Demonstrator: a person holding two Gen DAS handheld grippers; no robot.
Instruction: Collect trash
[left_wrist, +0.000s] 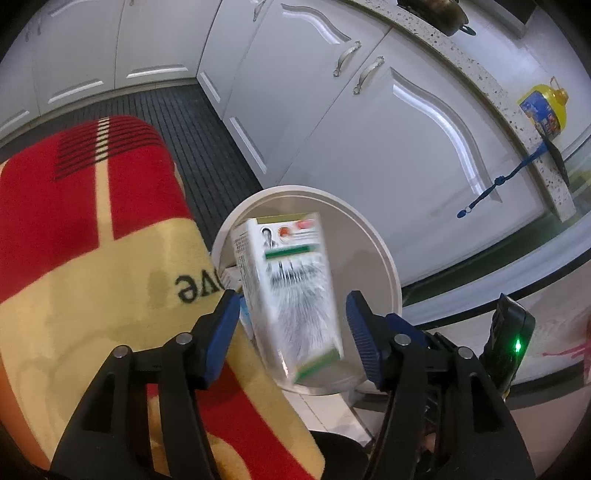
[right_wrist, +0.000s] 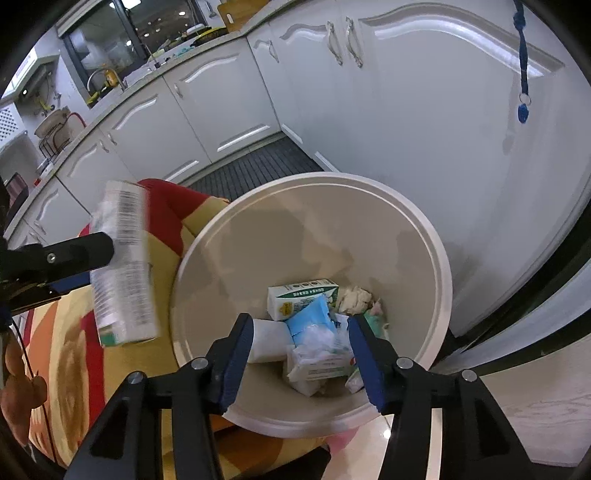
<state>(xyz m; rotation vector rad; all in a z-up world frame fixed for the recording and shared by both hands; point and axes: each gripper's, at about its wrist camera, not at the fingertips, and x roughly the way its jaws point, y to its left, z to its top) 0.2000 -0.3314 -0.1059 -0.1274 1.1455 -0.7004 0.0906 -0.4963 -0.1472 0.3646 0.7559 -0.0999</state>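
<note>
Blue ribbed pads of the left gripper (left_wrist: 291, 332) stand parted around a blurred white cardboard carton (left_wrist: 291, 291), seemingly just released above the bin (left_wrist: 384, 254). Right gripper (right_wrist: 301, 354) hangs empty and spread over the bin's smooth round plastic rim; soft packets and crumpled tissue (right_wrist: 354, 299) lie at its bottom.

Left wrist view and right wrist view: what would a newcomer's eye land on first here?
The blurred white carton between the left gripper's open jaws, above the round white bin. Then the trash piled at the bin's bottom, under the empty right gripper, with a red and yellow blanket beside the bin.
</note>
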